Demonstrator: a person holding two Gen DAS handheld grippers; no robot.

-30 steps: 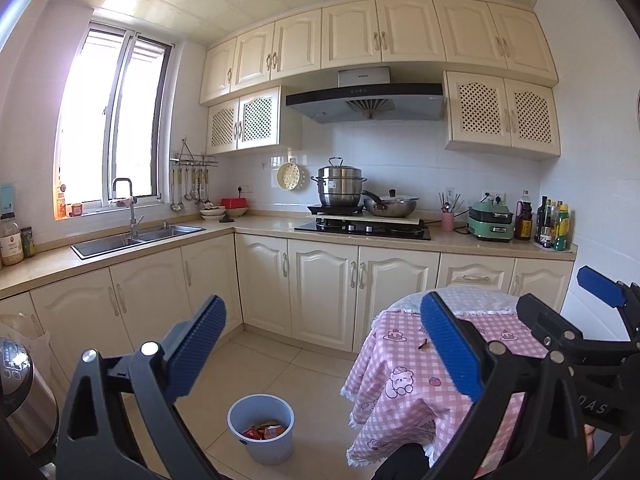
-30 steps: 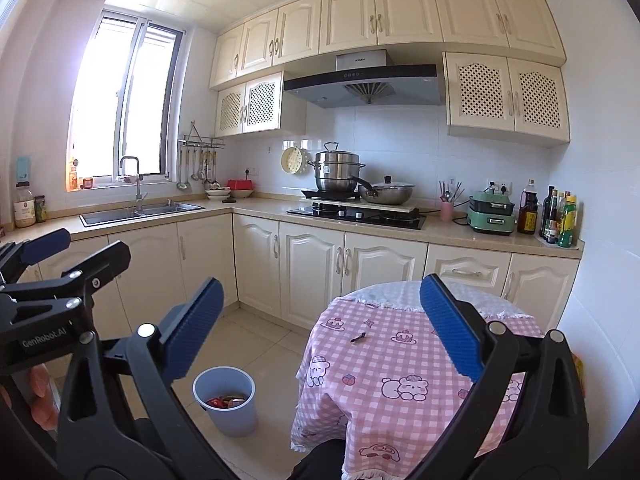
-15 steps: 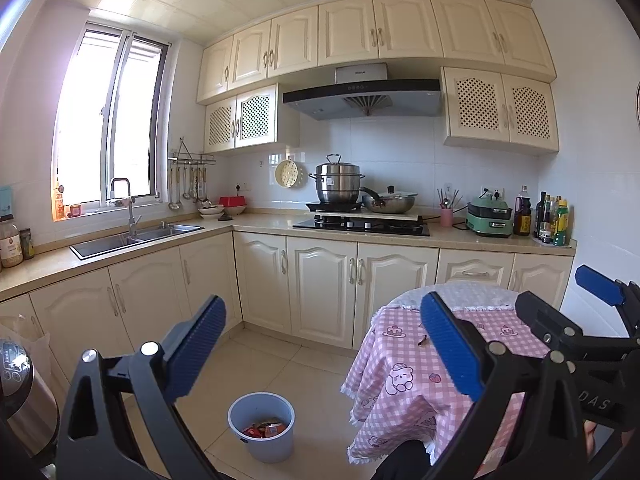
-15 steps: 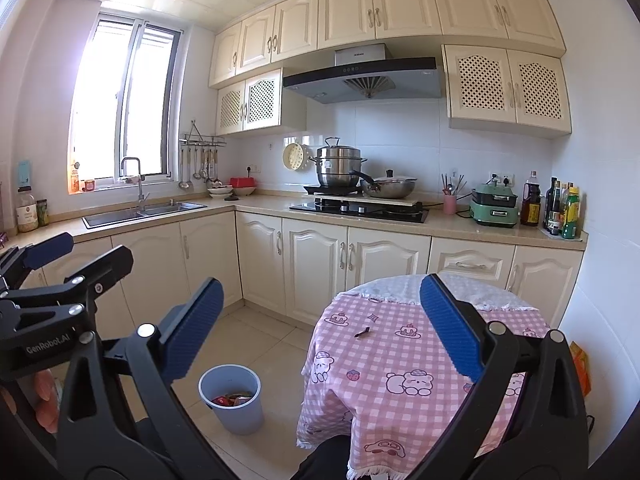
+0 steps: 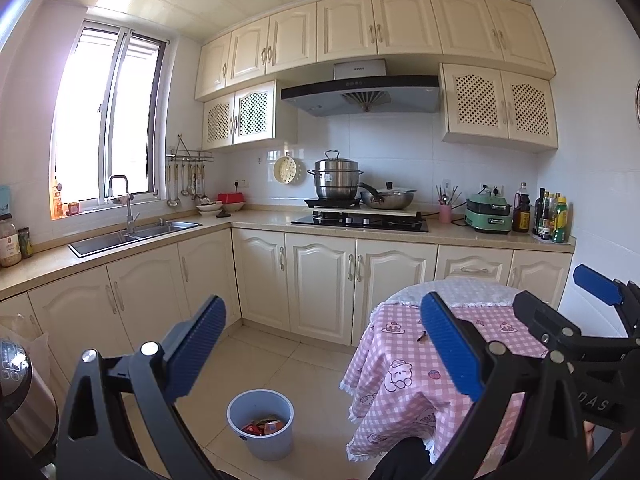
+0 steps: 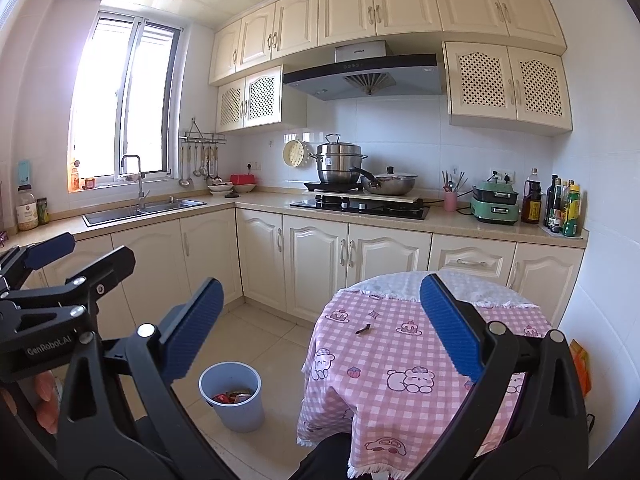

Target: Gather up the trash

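Both my claws, left gripper [image 5: 320, 352] and right gripper [image 6: 320, 328], gape wide, empty. Bin [image 6: 231, 396] at 7 o'clock holds wrappers; dark scrap [image 6: 363, 330] on table [image 6: 400, 360] at 12 left.

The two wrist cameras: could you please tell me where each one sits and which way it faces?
Left wrist: on the left gripper, open, facing the stove counter; blue bin below, pink-checked table to the right, right gripper at the right edge.
Right wrist: on the right gripper, open, facing the same counter, the table nearer; left gripper and fingers at the left.
Shared: bin, table, a small dark scrap on the cloth.
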